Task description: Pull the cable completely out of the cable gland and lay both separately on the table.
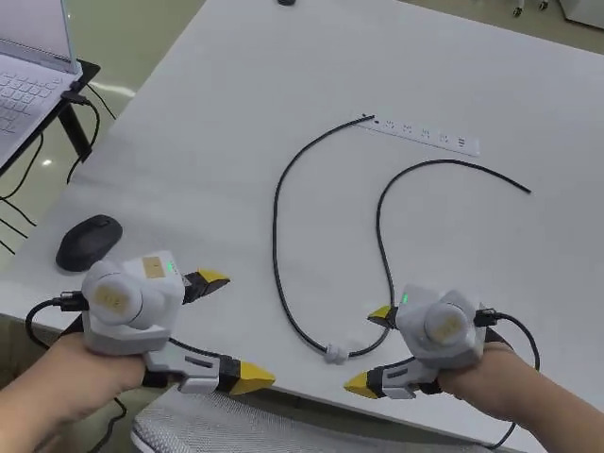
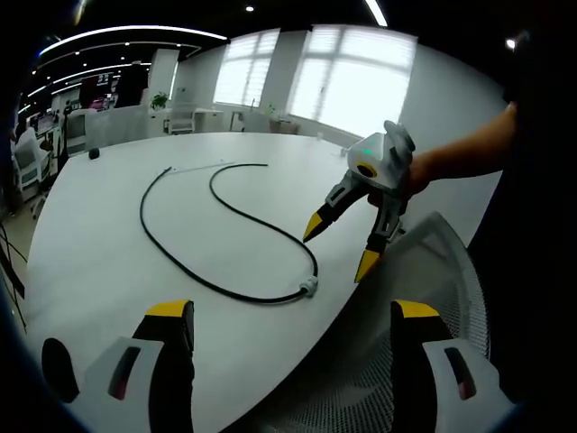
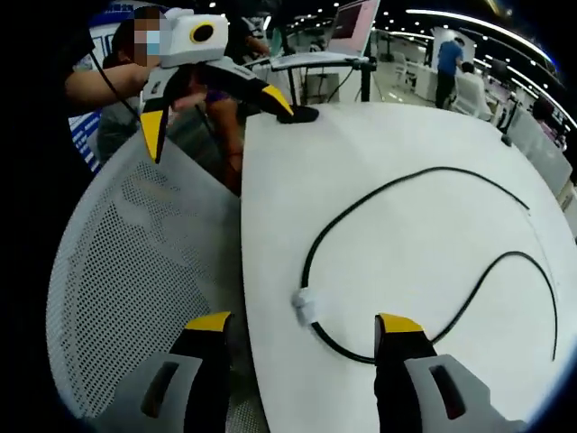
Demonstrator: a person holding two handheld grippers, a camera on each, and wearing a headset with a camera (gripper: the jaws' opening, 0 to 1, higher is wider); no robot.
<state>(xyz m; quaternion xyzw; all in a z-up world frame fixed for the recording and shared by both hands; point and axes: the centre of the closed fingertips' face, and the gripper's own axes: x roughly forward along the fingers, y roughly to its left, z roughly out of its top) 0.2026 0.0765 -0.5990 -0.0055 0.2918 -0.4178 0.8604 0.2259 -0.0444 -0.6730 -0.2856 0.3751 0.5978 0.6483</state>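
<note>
Near bench (image 1: 236, 94) edge: small white gland (image 1: 334, 354) is sitting threaded on the cable (image 1: 275, 217).
Cable: thin and black, it is lying in two long curves, one end reaching a white power strip (image 1: 422, 137).
Left tongs (image 1: 243, 328): gaping wide, holding nothing.
Right tongs (image 1: 363, 349): gaping wide, holding nothing, hovering just beside the gland.

**Bright open office surrounds white workbench**

A white table (image 1: 236, 85) spans the room. A laptop (image 1: 28, 80) sits on a stand at far left, with a mesh chair (image 3: 126, 271) nearby. Tall windows (image 2: 347, 86) and ceiling strip lights (image 2: 135, 32) brighten distant desks.
</note>
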